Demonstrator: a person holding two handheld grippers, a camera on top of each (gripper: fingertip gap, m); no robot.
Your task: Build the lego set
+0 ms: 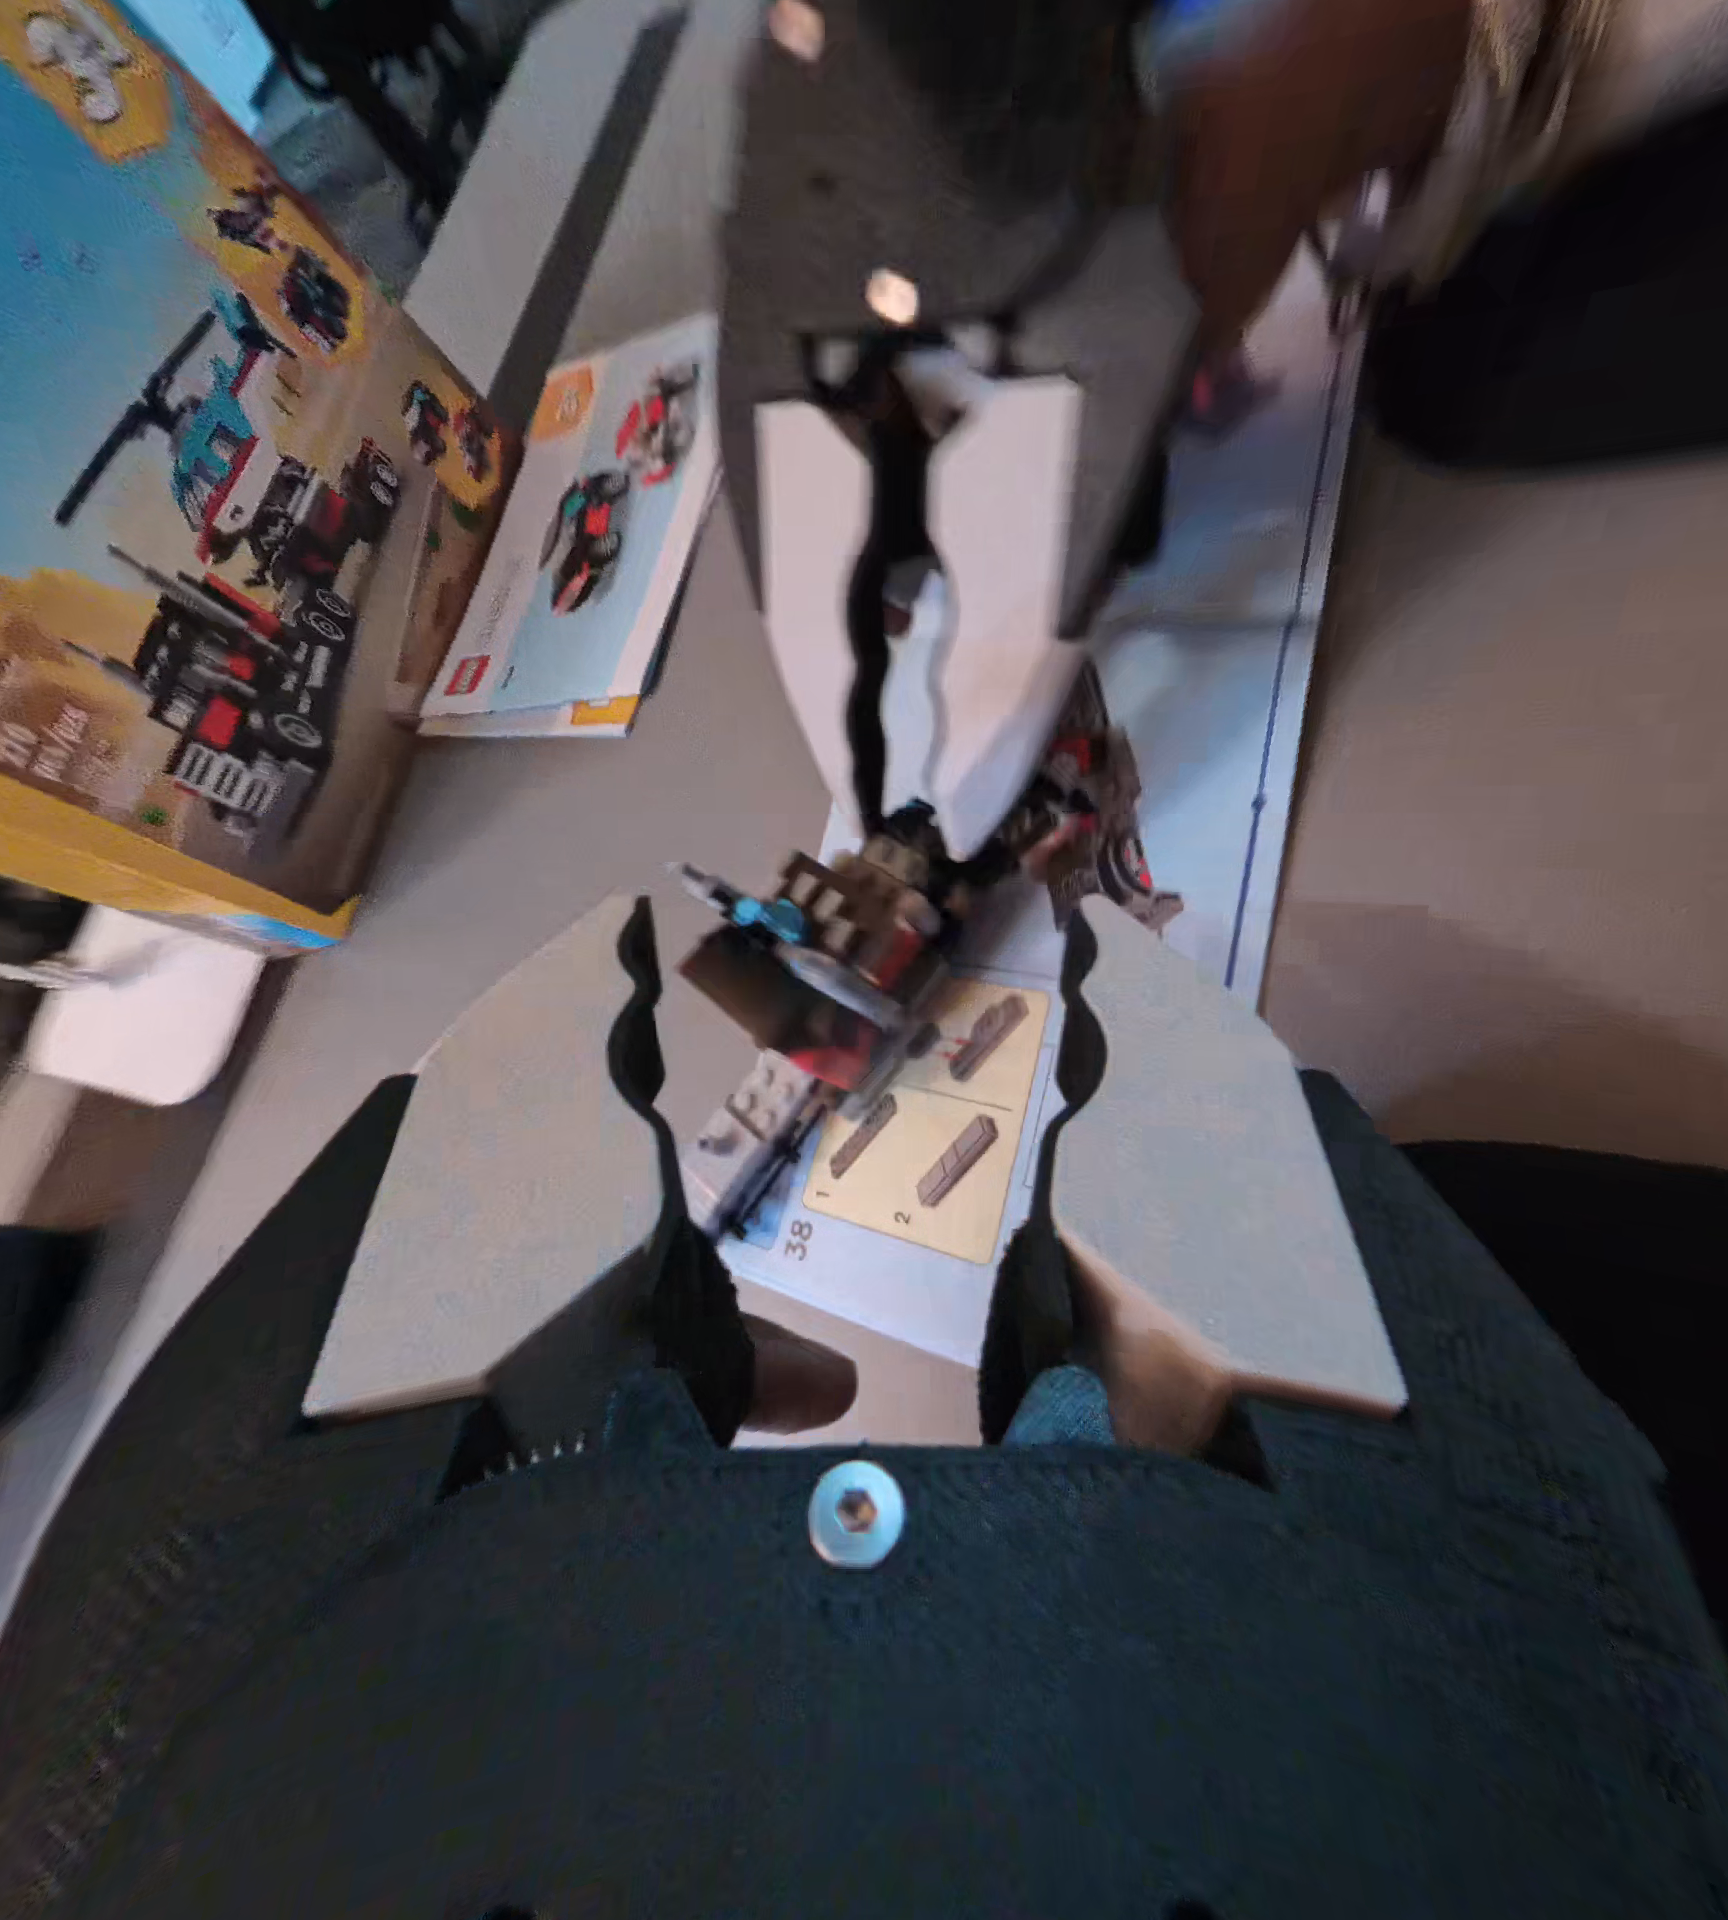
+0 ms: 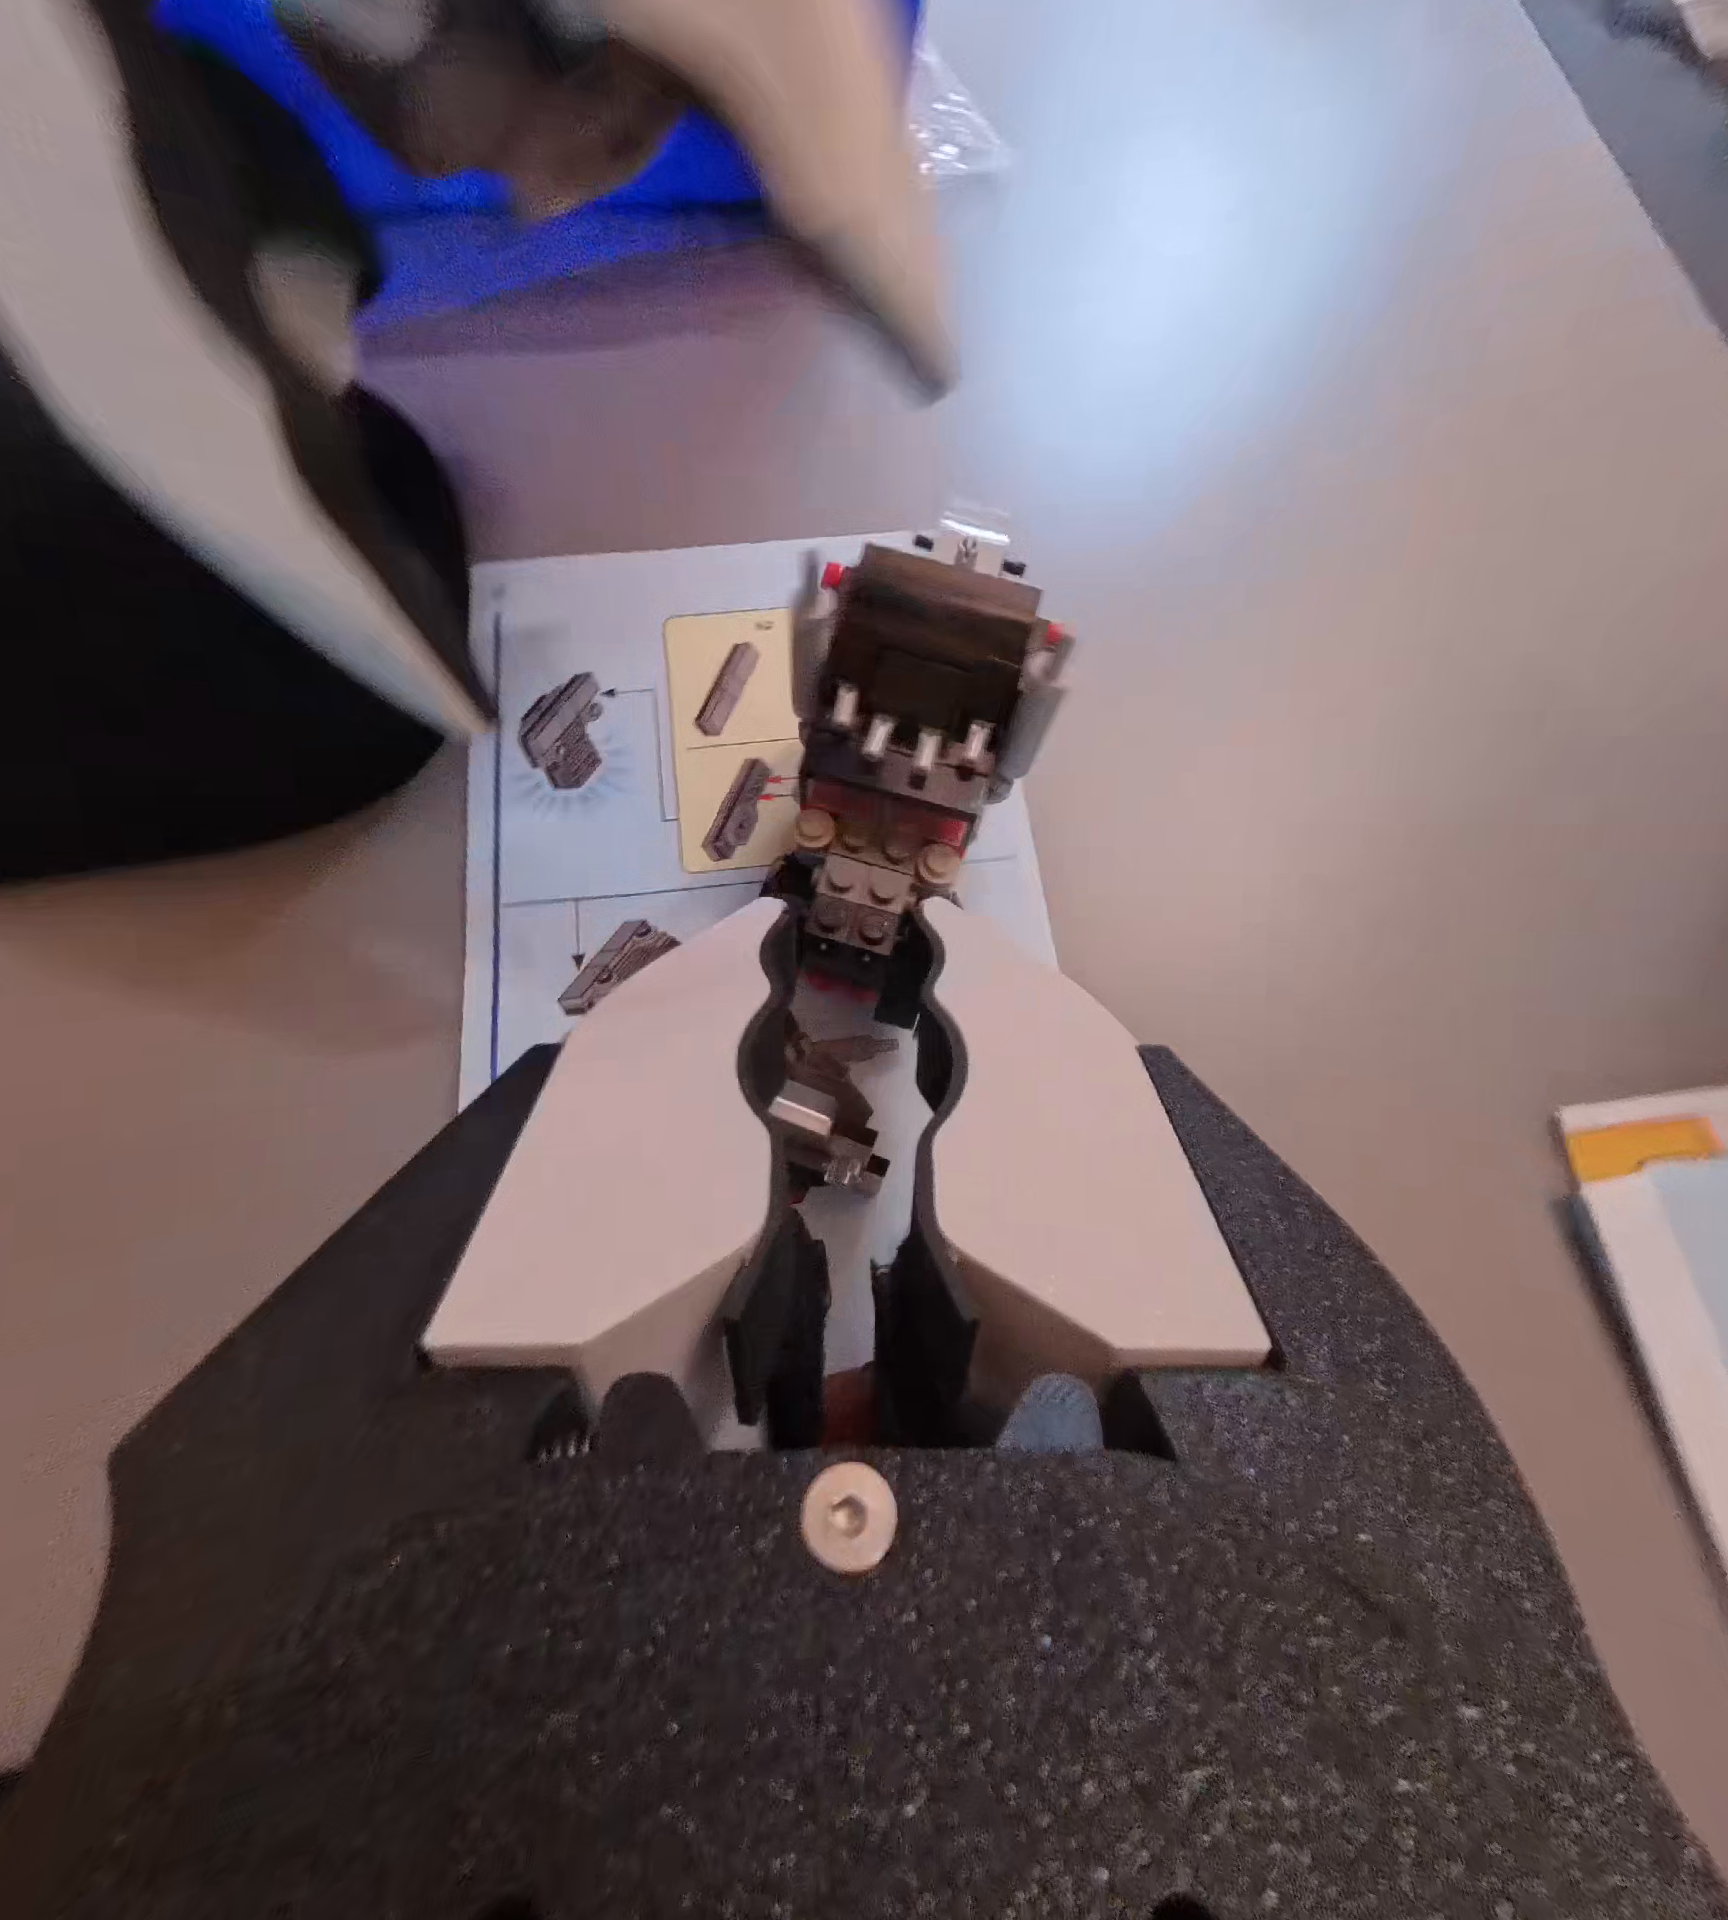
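1. The grey table (image 1: 569, 821) carries everything; the printed set box (image 1: 143, 499) lies at about ten o'clock in the left wrist view, out of the working area but near, probably kept as a picture reference. Whether anything is inside it cannot be told.
2. The open instruction booklet (image 2: 569, 613) lies flat directly under the work, so the current step stays readable. A second, closed booklet (image 1: 579, 540) rests beside the box at eleven o'clock.
3. The right gripper (image 2: 855, 914) is clamped on the narrow end of the partly built lego model (image 2: 927, 686), holding it above the page with the body pointing to twelve o'clock, likely to present it for the next piece.
4. The left gripper (image 1: 855, 925) has its fingers apart and holds nothing; the model sits just past its tips at twelve o'clock, so it seems ready to steady or press.
5. Small loose grey pieces (image 2: 829, 1122) lie on the page between the right fingers.
6. A clear plastic bag (image 2: 953, 125) lies at twelve o'clock; its contents are too blurred to tell.
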